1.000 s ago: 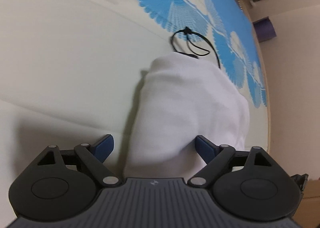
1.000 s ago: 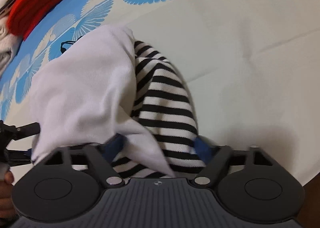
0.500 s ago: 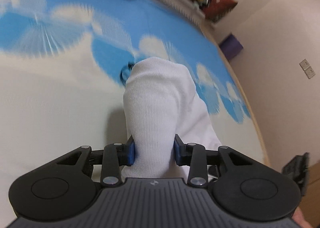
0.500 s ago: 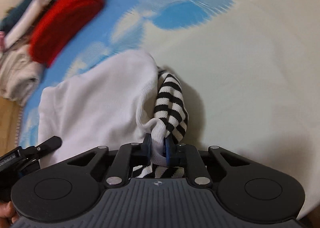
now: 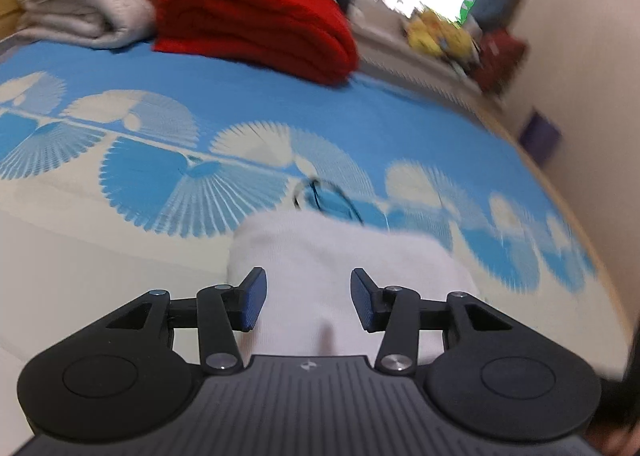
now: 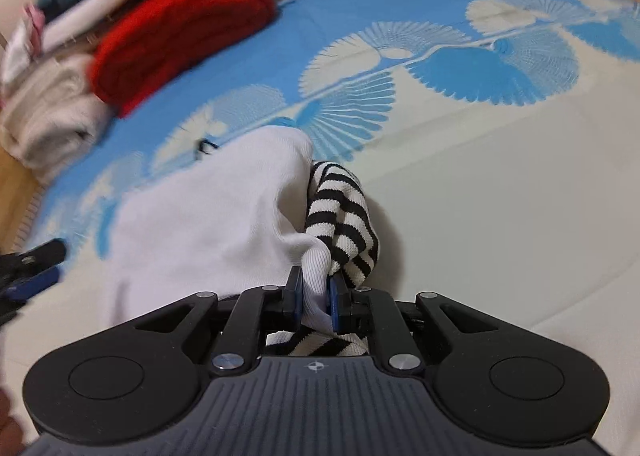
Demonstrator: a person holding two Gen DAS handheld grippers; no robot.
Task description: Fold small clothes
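A small white garment (image 5: 344, 256) with a black-and-white striped part (image 6: 344, 224) lies bunched on the blue and cream bedspread (image 5: 120, 236). My right gripper (image 6: 315, 280) is shut on a ribbed white edge of the white garment (image 6: 200, 224), and striped cloth hangs just under the pads. My left gripper (image 5: 308, 276) hovers over the garment's other end. Its jaws are opening, with white cloth showing between the fingers but not pressed by them. In the right wrist view the left gripper (image 6: 36, 264) stands apart from the cloth's left edge.
A black cord loop (image 5: 324, 196) lies just beyond the garment. Folded red cloth (image 5: 256, 20) and cream towels (image 5: 80, 0) are stacked at the far end of the bed. Soft toys (image 5: 436, 36) and a purple box (image 5: 540, 136) sit by the wall on the right.
My right gripper closed on the white edge and carried it sideways. My left gripper closed around the white cloth, then widened again while rising and tipping up towards the stacked cloths.
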